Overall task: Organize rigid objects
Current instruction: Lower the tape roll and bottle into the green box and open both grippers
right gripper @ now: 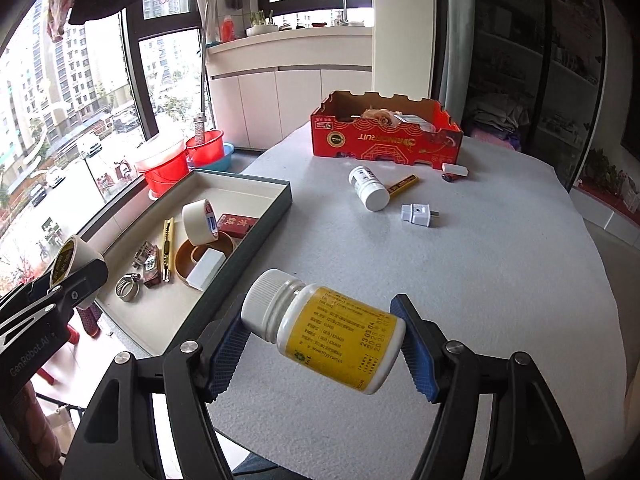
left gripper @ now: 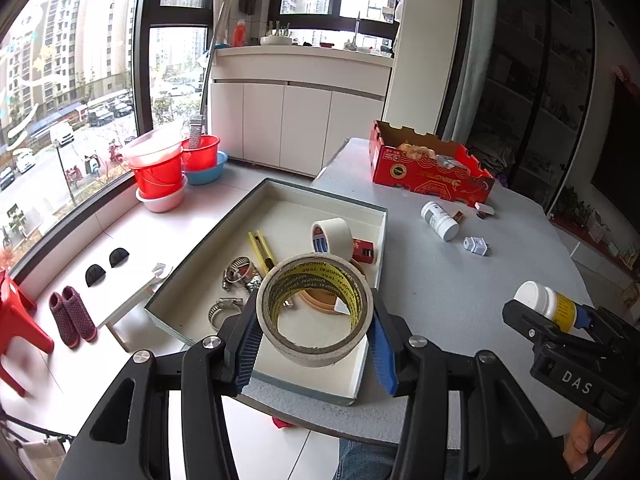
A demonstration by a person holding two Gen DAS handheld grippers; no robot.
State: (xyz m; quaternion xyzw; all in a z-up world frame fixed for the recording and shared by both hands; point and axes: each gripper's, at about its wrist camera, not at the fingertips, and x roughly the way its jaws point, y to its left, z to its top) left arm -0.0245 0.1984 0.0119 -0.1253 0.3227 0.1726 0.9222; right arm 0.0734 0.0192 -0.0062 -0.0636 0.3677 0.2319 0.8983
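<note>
My left gripper (left gripper: 314,336) is shut on a yellow-lined tape roll (left gripper: 316,308) and holds it above the near end of the shallow grey tray (left gripper: 280,190). My right gripper (right gripper: 324,340) is shut on a white bottle with a yellow label (right gripper: 328,326), held above the grey table (right gripper: 460,280). The tray holds a white tape roll (left gripper: 332,236), a yellow knife (left gripper: 260,250), hose clamps (left gripper: 236,274), a brown ring and a red box (left gripper: 364,250). The right gripper with its bottle (left gripper: 548,304) shows in the left wrist view. The left gripper's tape roll (right gripper: 68,258) shows in the right wrist view.
On the table lie a white bottle (right gripper: 368,188), a white plug adapter (right gripper: 418,214), a yellow stick (right gripper: 402,184), a small white box (right gripper: 454,169) and a red cardboard box (right gripper: 384,140). Red buckets (left gripper: 160,168) stand by the window; a red stool (left gripper: 16,320) and slippers are on the floor.
</note>
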